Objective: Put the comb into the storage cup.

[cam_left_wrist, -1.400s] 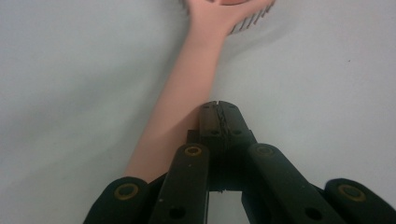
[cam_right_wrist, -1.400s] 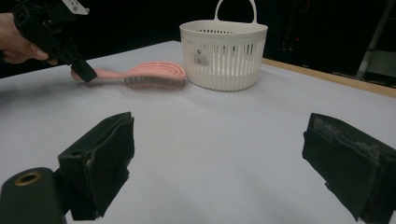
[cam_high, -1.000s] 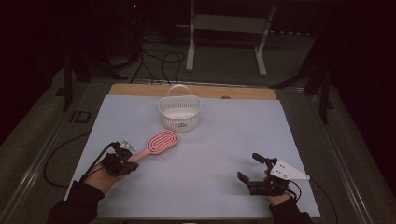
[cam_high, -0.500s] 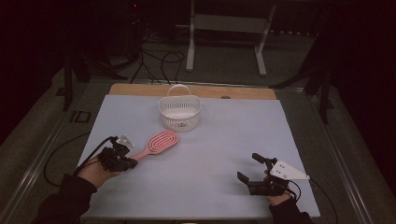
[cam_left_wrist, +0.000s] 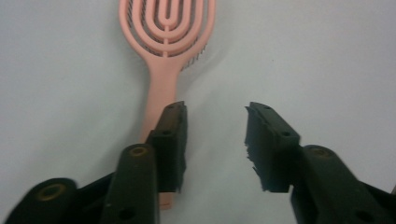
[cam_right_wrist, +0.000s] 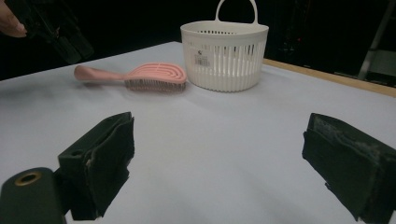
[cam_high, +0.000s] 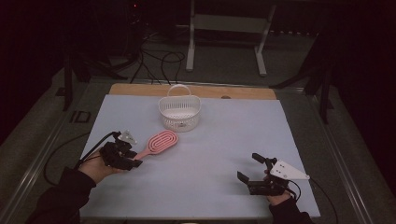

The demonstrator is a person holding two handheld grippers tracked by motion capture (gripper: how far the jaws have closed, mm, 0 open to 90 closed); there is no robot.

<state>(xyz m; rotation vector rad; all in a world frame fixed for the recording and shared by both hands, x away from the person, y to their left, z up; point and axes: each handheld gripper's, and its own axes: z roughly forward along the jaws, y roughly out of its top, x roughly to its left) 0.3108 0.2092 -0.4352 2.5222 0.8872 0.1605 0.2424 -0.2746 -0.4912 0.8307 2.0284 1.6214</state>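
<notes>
1. The pink brush lies flat on the bench, bristles down, its head pointing toward the white basket and just short of it.
2. The left gripper sits at the handle end. Its fingers have just been opening and now stand apart; the handle lies beside and partly under the left one, not between the two.
3. The step in hand looks like taking the brush by its handle, probably to put it in the basket. For a good grip, shift the gripper sideways until the handle is centred in the gap.
4. Come down low, so that the pads meet the handle's narrow sides rather than ride over its top.
5. Close on the straight part of the handle, away from the tapering neck, so the brush does not swing when it is lifted.
6. Lift straight up before moving, since the bristles may drag on the bench.
7. The right gripper rests well apart near the bench's near right corner, fingers wide apart and empty; it is best kept there, out of the path to the basket.
</notes>
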